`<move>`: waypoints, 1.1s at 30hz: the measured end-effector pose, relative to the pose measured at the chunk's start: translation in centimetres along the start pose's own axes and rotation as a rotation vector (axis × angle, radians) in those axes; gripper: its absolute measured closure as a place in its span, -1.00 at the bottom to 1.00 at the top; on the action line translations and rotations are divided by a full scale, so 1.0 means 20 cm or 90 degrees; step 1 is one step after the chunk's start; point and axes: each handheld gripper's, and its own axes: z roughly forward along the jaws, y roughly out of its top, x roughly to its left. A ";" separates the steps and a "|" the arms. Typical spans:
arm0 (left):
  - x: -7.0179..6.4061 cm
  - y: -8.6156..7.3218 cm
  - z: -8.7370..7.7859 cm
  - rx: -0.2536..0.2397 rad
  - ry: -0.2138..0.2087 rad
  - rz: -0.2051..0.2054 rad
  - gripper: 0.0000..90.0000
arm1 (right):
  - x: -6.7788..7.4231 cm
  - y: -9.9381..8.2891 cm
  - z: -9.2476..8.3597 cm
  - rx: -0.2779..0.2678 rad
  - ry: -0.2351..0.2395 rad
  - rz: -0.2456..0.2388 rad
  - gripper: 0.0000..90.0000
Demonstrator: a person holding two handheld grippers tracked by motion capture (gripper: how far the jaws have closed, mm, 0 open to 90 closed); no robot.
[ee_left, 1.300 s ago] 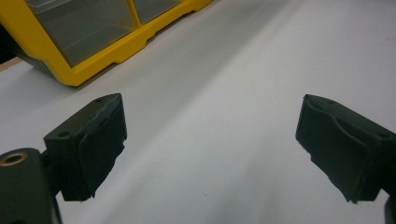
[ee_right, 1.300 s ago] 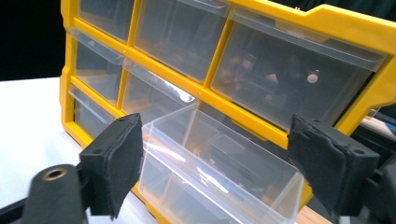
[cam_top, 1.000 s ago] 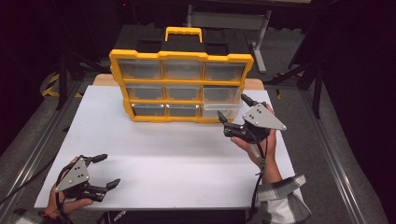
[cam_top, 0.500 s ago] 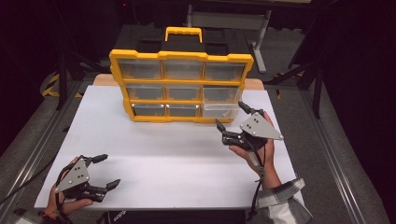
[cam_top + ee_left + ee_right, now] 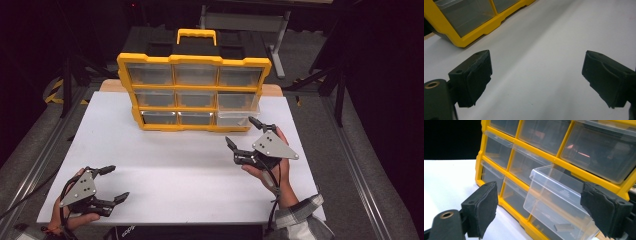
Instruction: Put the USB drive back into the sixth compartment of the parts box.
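The left gripper (image 5: 106,186) rests at the near left corner of the white table (image 5: 165,165), jaws wide apart with nothing between them; in the left gripper view they frame only bare tabletop, with the organizer's yellow corner well off. It has no part in this step, and is best kept low and out of the way.

Farther in, on the right, the right gripper (image 5: 243,133) sits just in front of the yellow drawer organizer (image 5: 195,90). Its jaws stand wide apart, holding nothing. In the right gripper view they bracket the clear drawer (image 5: 554,195), the bottom right one, which is pulled partway out of its slot and tilts forward. A small flat piece (image 5: 564,227) lies on the drawer's floor; what it is cannot be told.

The step in hand looks like working with that open drawer, either to take the piece out or to push the drawer shut. To reach the piece, come in from above the drawer's open top with the jaws narrowed enough to clear its walls. To close it, press squarely on the front lip, along the slot's line, so the thin plastic does not twist or jam. The organizer stands upright and unbraced, so push gently.
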 end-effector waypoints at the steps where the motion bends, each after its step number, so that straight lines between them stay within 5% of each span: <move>1: 0.00 0.00 0.00 0.001 0.000 0.000 -0.77 | 0.01 0.00 0.00 0.000 0.001 -0.004 -0.65; 33: 0.00 0.00 0.00 0.001 0.003 -0.001 -0.77 | 0.13 -0.22 -0.06 0.035 0.055 -0.015 -0.59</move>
